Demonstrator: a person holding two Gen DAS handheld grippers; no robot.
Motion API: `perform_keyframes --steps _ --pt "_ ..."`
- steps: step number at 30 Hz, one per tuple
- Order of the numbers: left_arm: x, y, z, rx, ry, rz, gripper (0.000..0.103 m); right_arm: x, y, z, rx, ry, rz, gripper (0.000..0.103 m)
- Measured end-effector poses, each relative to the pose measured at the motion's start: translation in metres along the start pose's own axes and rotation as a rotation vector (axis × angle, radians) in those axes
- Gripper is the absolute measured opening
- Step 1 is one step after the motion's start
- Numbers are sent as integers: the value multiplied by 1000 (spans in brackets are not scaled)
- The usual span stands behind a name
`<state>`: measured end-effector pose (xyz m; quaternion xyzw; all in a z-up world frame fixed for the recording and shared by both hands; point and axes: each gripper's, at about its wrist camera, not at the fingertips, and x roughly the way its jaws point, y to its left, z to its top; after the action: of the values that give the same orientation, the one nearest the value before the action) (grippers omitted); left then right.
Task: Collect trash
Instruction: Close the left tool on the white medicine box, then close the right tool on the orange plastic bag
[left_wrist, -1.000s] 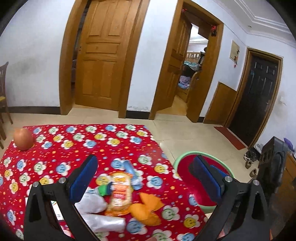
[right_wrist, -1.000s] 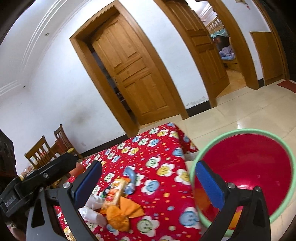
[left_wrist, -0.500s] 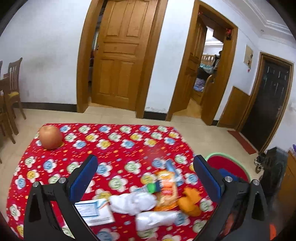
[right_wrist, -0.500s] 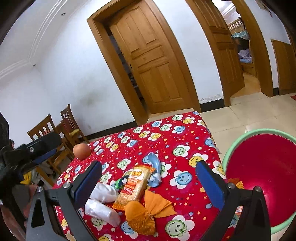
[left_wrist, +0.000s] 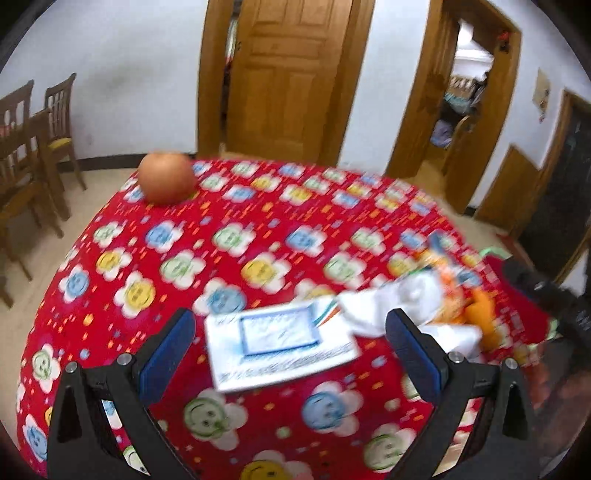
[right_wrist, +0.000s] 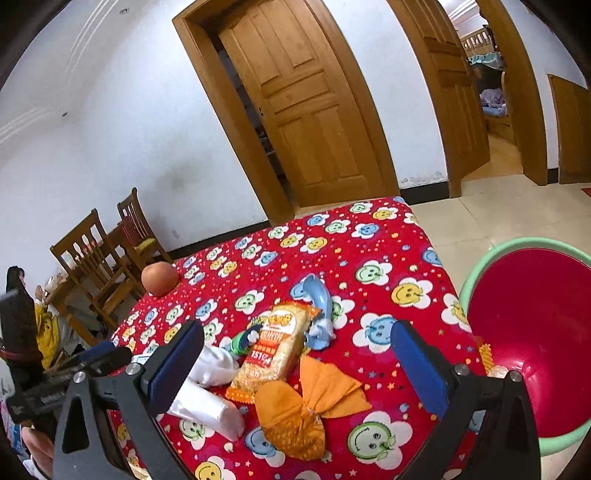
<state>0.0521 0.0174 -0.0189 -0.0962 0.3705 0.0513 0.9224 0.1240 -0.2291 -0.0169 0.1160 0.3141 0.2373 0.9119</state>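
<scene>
Red cloth printed with smiling flowers covers the table, and the trash lies in a loose heap near its front right part. In the right wrist view the right claw hangs above that heap with its blue-padded fingers wide apart and nothing between them. Below it lie an orange snack packet, a crumpled orange wrapper touching the packet's near end, a blue wrapper just beside the packet on its right, two white plastic bags on its left, and a small green item, partly hidden, too small to tell. A red basin with a green rim sits off the table's right edge, lower than the tabletop. An orange-brown round fruit rests well apart at the far left corner. In the left wrist view, which is blurred, the left claw is also spread open and empty, low over a white paper with a blue-framed print lying flat on the cloth; the white bags and orange wrapper show just to its right. Wooden chairs stand beyond the table.
</scene>
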Motion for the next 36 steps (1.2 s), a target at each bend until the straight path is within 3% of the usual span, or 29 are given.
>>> perform_keyframes --steps 8,12,14,23,36 --pt "26 -9 -4 35 105 64 101 7 -10 -4 39 32 -8 103" --pt "30 -2 -4 2 129 49 101 7 -9 -4 34 38 -8 103" --pt "29 2 -4 -18 123 36 96 7 -9 -4 29 40 -7 103" --pt "8 16 -4 -84 11 -51 95 4 -9 -6 35 51 -11 103" --pt "-2 14 -4 -80 -42 -22 96 0 0 -24 -3 148 38 102"
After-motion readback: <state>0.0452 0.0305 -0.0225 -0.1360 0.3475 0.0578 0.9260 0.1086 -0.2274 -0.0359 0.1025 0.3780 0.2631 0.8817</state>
